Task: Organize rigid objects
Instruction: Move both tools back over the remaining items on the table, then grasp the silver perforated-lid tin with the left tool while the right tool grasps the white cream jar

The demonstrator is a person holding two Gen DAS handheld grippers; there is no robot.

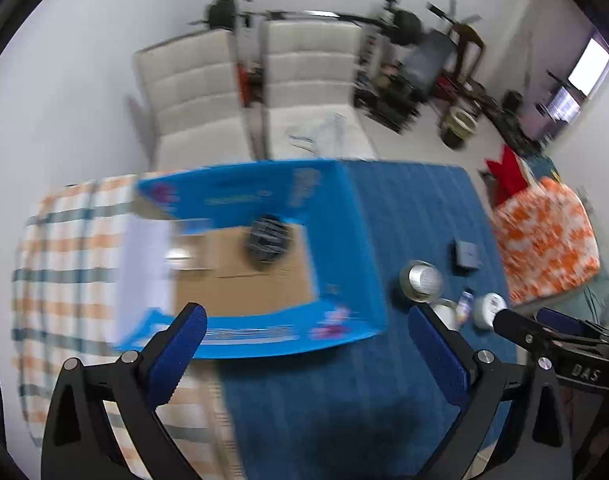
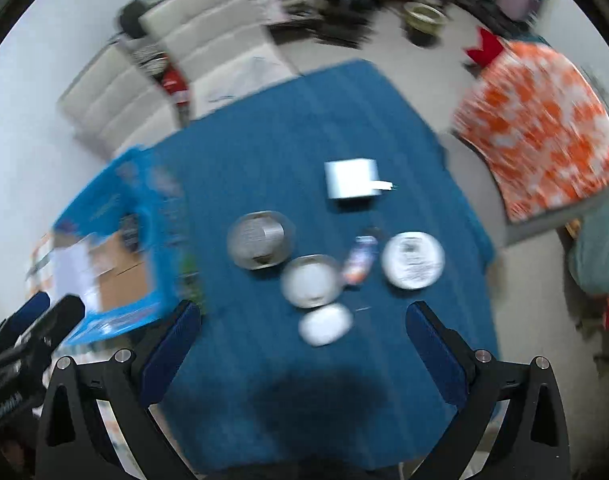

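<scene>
A blue cardboard box (image 1: 344,240) stands open on the table, with a dark round object (image 1: 268,242) inside on its brown floor; the box also shows in the right wrist view (image 2: 144,216). On the blue mat (image 2: 264,152) lie a tape roll (image 2: 260,242), a round white tin (image 2: 310,286), a white oval case (image 2: 324,324), a small bottle (image 2: 358,260), a white round lid (image 2: 412,260) and a small white box (image 2: 350,180). My left gripper (image 1: 304,344) is open and empty, just in front of the box. My right gripper (image 2: 304,344) is open and empty, above the mat near the white case.
A checked orange and grey cloth (image 1: 64,280) covers the table's left part. Two cream chairs (image 1: 208,92) stand behind the table. An orange patterned cushion (image 2: 544,128) lies to the right. Gym gear (image 1: 404,24) stands along the far wall.
</scene>
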